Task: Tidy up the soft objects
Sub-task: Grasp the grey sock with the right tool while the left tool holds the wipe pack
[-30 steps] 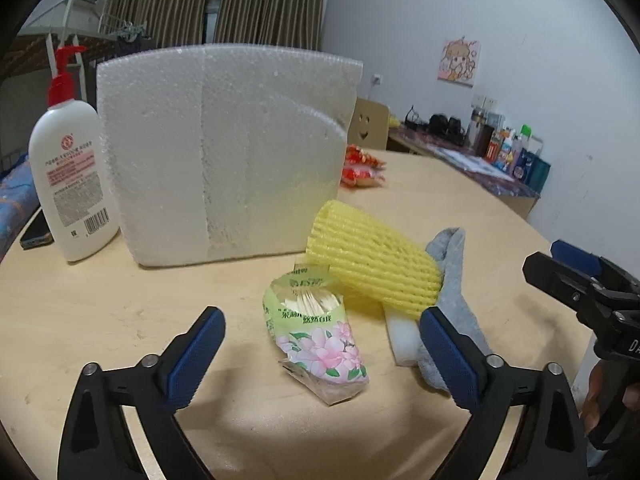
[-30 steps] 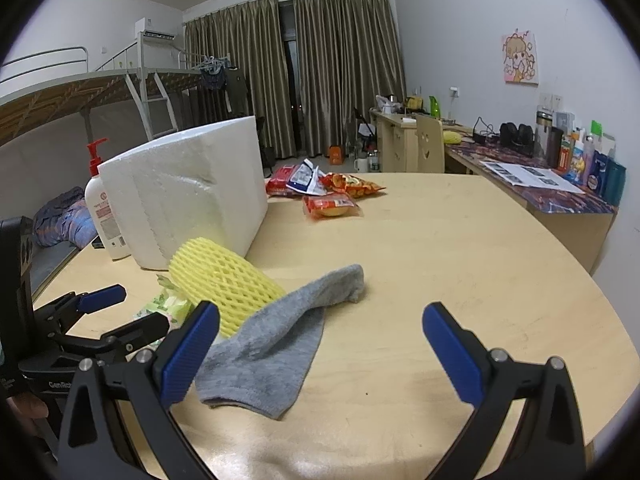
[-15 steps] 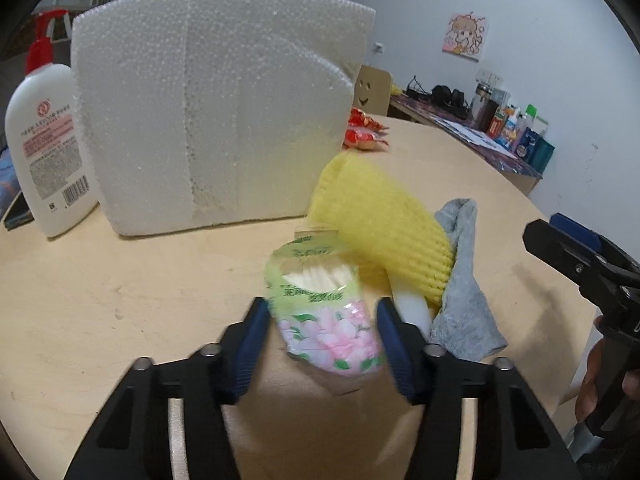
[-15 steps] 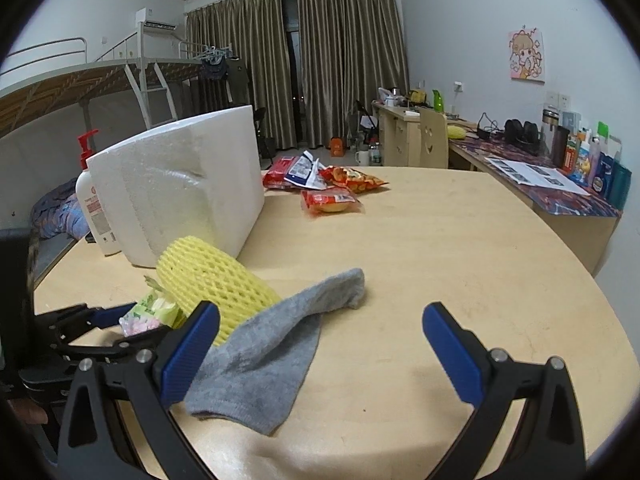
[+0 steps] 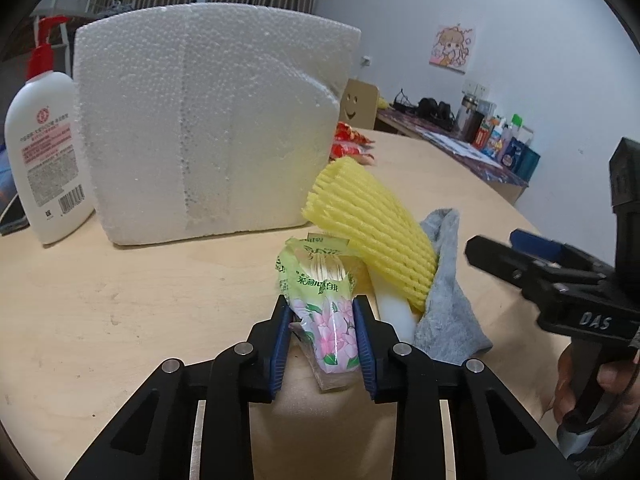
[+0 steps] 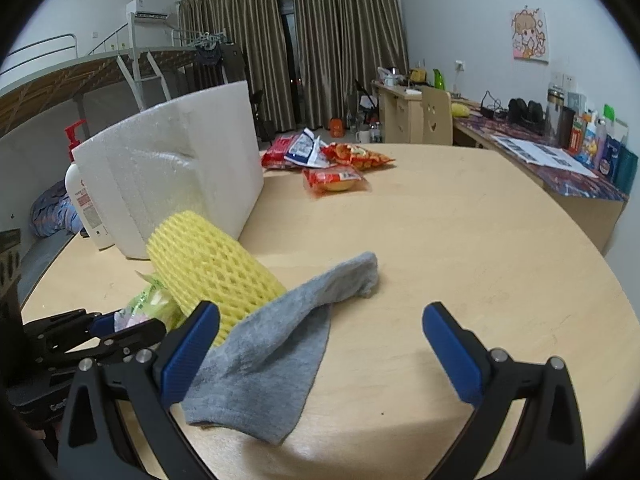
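Left gripper [image 5: 322,320] is clamping the floral tissue pack [image 5: 326,312] on the table [image 5: 120,300], beside the yellow foam net [image 5: 372,236]. Right gripper [image 6: 320,344] is hovering over the grey sock [image 6: 276,356], jaws wide apart; whether the pack is lifted is unclear.

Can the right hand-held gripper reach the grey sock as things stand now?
Probably yes. The right hand-held gripper is open, and the grey sock lies just ahead, uncovered at its near end; only its far part tucks against the yellow foam net.

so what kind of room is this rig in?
Likely a dorm or studio bedroom: a loft bed with ladder, a cluttered desk along the wall, and full-length curtains behind the round wooden table.
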Motion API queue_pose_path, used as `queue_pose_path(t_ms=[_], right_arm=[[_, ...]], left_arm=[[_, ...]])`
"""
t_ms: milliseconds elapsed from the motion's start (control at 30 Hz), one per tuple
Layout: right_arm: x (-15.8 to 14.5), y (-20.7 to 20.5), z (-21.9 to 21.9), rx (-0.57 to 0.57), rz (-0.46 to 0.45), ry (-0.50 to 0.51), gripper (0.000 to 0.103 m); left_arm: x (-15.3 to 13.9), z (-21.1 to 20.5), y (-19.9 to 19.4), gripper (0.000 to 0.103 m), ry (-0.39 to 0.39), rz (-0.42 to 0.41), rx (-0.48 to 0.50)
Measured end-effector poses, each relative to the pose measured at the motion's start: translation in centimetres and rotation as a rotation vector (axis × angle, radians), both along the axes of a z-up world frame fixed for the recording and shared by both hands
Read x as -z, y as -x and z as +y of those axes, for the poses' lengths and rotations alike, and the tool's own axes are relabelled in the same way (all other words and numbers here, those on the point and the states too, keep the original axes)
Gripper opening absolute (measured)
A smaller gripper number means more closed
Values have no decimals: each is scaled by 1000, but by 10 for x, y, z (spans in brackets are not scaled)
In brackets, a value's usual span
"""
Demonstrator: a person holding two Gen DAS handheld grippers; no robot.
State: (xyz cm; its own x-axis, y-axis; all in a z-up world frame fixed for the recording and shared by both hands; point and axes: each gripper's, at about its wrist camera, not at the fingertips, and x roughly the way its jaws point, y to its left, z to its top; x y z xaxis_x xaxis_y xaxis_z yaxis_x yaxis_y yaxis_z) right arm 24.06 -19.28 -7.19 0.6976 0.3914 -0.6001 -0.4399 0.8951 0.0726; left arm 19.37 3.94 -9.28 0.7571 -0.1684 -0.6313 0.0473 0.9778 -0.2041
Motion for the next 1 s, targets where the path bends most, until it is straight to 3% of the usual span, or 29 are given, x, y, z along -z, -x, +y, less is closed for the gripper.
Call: queue_pose_path(t_ms=[233,300,367,433,667,900,967,1000], right_arm=[[4,1,7,-5,31,8,100],[6,0,9,-12,48,8,90],[9,-1,11,-14,75,13,66],[12,-2,13,-16,95,23,53],[12,1,11,-19,148,-61,53],[20,2,23,-20,157,5,50],[23,2,23,-20,163,16,29],[24,2,23,-21,170,14,24]], left_arm=[[-3,3,7,32,8,-34,-1],[-1,6,14,32,9,-40,0],[-1,7,17,32,13,-42,3],[-1,9,18,32,19,-42,3],[-4,13,23,32,22,-57,14],[-5,16,29,32,24,-68,17],[-5,17,31,32,26,-70,18],[-5,17,31,32,26,-71,17]])
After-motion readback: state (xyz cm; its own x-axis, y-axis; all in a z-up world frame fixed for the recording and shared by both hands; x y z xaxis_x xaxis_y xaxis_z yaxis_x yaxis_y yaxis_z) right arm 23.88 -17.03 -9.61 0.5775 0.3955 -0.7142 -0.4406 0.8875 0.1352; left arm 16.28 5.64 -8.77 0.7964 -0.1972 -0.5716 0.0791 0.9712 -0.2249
